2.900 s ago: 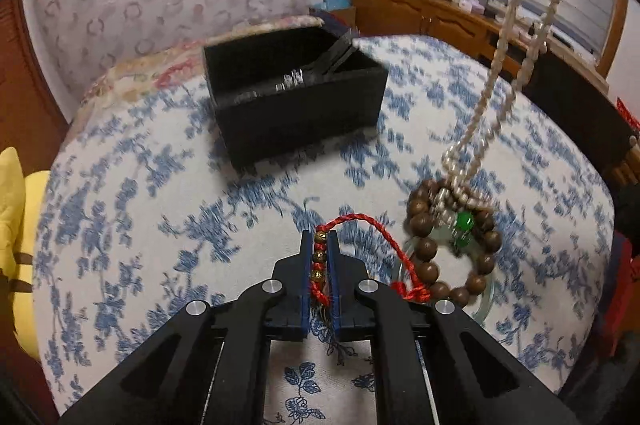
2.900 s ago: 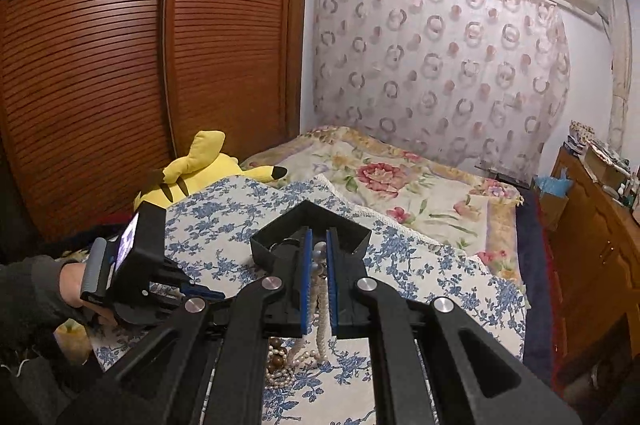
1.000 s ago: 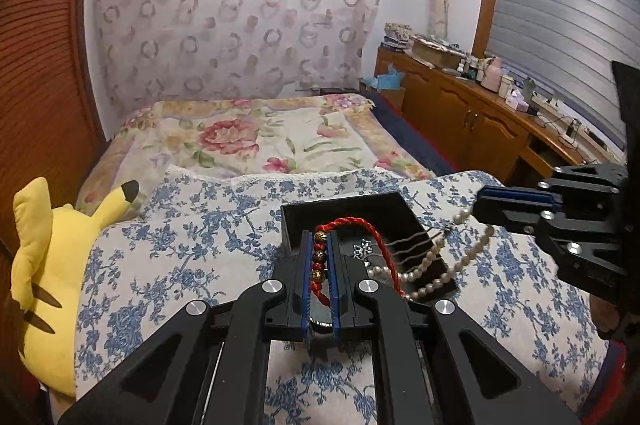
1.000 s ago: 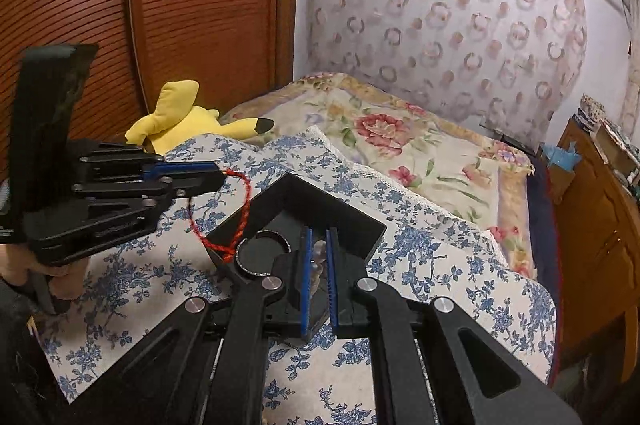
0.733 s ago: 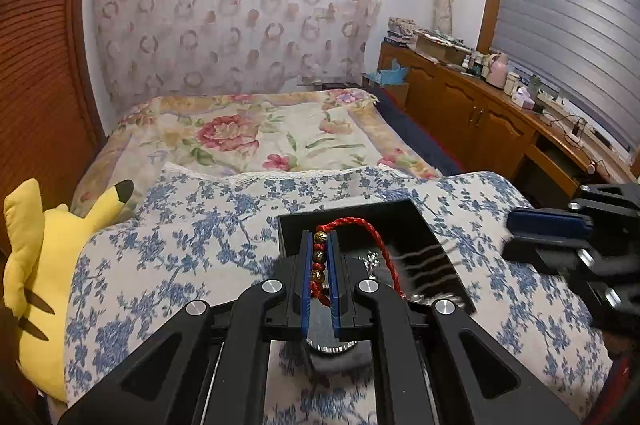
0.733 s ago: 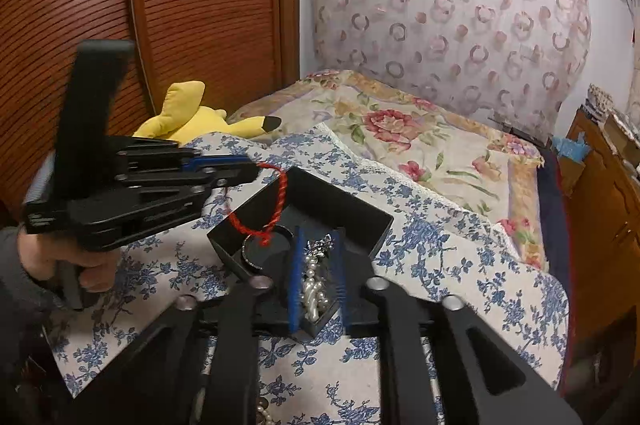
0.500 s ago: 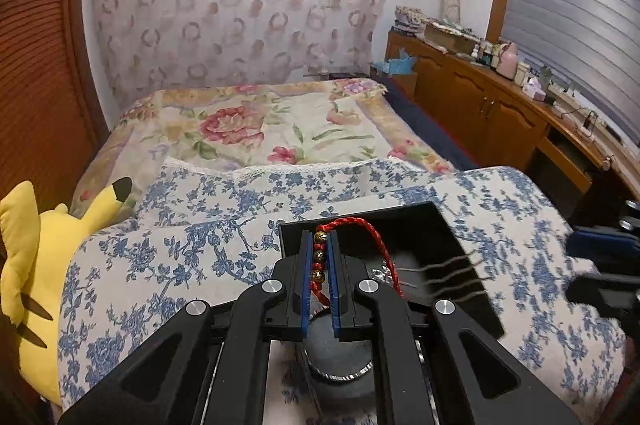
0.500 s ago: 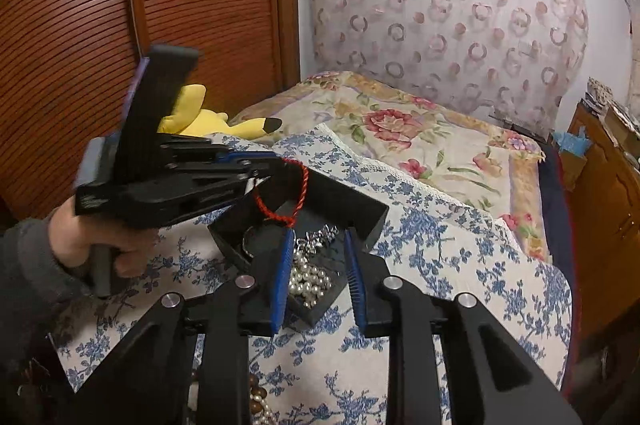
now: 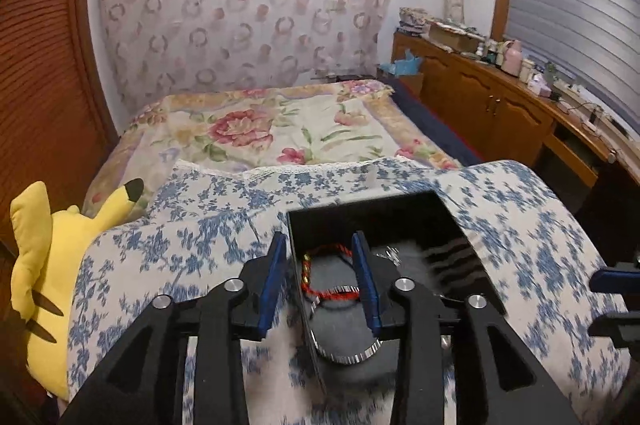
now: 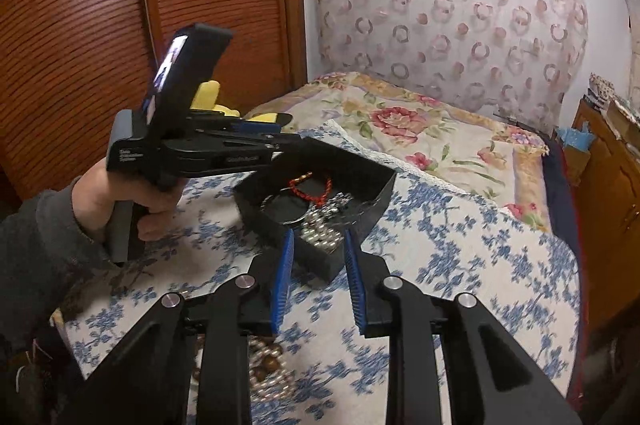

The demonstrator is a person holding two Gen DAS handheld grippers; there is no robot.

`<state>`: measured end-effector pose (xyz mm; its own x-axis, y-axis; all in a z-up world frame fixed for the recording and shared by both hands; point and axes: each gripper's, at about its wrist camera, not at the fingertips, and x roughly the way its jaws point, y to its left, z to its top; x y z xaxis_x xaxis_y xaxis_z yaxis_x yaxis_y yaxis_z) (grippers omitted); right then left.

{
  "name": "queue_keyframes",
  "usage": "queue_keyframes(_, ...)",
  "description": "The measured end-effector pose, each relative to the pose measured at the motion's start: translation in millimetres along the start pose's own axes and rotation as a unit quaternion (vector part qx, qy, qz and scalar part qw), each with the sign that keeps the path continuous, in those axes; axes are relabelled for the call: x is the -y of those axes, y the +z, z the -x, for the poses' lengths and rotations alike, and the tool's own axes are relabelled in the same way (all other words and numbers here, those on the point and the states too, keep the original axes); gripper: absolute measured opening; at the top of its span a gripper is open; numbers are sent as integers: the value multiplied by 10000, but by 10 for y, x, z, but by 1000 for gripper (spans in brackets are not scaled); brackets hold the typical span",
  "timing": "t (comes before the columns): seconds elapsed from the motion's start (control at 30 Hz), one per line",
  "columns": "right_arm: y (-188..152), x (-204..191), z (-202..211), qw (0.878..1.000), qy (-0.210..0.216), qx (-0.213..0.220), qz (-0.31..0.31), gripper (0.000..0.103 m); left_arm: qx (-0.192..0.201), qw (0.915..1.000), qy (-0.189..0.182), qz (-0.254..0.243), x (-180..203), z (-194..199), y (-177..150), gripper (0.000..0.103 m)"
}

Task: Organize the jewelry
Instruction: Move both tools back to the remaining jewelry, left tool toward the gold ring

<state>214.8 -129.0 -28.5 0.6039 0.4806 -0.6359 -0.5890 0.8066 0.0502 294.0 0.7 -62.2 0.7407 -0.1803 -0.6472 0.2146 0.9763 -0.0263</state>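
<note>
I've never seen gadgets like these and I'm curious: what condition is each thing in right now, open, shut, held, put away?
left gripper: open, holding nothing, over the box.
right gripper: open, empty, at the box's near corner.
black box: lidless, jewelry inside.
red cord bracelet: released, lying in the box.
pearl necklace: heaped in the box.
bead bracelets: not yet boxed, on the bedspread.

1. The left gripper (image 9: 320,279), clamped on the red cord bracelet (image 9: 326,275) half a second ago, now stands spread apart.
2. The bracelet lies loose inside the black box (image 9: 400,215).
3. The right gripper (image 10: 318,279) has drawn back toward 6 o'clock, with the pearl necklace (image 10: 320,233) left in the box.
</note>
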Motion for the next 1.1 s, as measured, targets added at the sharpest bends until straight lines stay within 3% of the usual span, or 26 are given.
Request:
queue_keyframes(0.27,-273,-155,91,9997,223,-7,-102,28,67,9990,-139,-409,123,436,-362,41)
queue_keyframes(0.57,-669,-302,93,9991,219,-260,-244,28,-217,9975,-375,-551,153,742,-891,42)
queue_keyframes(0.8,-899,-412,108,9989,136,-397,-229,28,-546,9958,-511,-532,172,855,-1293,42)
queue_keyframes(1.1,-994,-471,135,9985,156,-467,-227,28,-841,9929,-599,-582,262,836,-1508,42)
